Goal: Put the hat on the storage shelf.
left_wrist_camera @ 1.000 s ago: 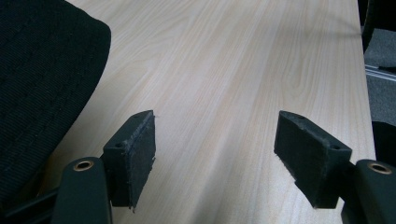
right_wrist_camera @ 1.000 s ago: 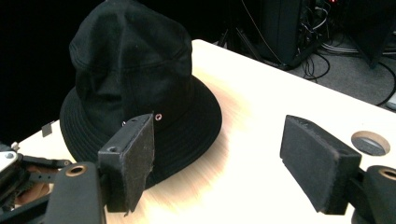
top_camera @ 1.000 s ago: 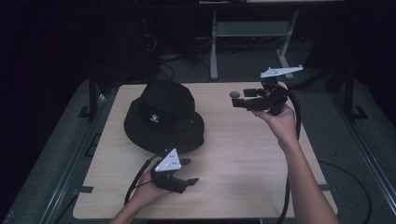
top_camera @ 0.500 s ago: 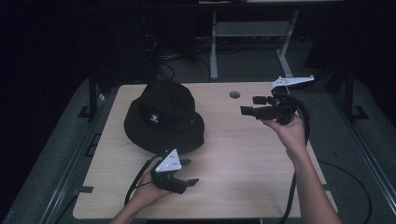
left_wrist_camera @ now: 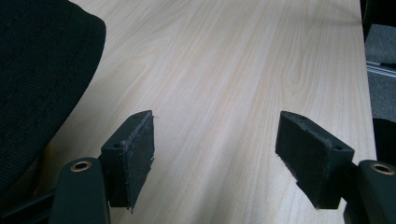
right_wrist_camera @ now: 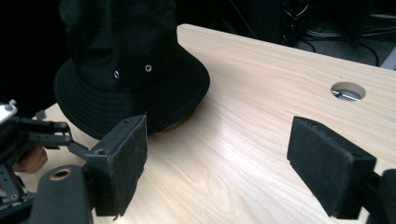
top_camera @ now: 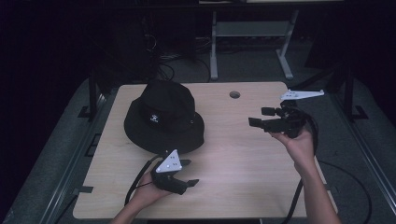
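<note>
the black bucket hat [top_camera: 164,119] is sitting brim-down on the left half of the table [top_camera: 243,163], held by nobody. this looks like the approach step: the right gripper [top_camera: 264,116] is hovering above the right side, pointing toward the hat, its jaws spread, just having been opening, with nothing between them. the left gripper [top_camera: 189,172] is resting just beside the near brim, jaws spread and empty too. next, each gripper is probably needing to reach the brim and pinch the fabric.
</note>
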The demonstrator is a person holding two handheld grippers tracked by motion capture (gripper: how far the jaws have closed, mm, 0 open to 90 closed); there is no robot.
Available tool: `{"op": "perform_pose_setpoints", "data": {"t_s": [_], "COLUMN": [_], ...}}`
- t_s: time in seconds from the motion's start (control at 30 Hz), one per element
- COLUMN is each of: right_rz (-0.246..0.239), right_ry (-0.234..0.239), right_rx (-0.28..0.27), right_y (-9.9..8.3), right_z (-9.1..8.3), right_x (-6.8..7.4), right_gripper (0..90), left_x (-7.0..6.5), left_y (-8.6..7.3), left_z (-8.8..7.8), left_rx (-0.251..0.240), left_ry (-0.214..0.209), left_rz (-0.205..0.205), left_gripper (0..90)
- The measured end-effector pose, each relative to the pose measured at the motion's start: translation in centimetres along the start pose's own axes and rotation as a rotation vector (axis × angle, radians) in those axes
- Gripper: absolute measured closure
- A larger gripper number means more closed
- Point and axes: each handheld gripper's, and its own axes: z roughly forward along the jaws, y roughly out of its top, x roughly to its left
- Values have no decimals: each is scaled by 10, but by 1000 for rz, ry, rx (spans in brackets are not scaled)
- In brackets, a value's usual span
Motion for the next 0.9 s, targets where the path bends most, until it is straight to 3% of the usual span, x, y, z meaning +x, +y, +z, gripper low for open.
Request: {"op": "perform_pose_setpoints", "data": {"t_s": [0.57, 0.83, 0.9], "right_rz": [20, 61, 66], "right_ry": [-50, -72, -83], "right_rx": [-5, -32, -64], "right_y": [-44, -79, -96], "right_z": [-19, -31, -42], "right_x": [2, 4, 10], "right_gripper": [195, 192, 187], "left_x": [0, -9, -13], "left_y": [0, 3, 6], "left_z": [-3, 1, 1], "left_rx": [-20, -18, -31], "left_ry": [1, -24, -35], "left_rz": [-13, -8, 4], "left_gripper": [275, 273, 273]}}
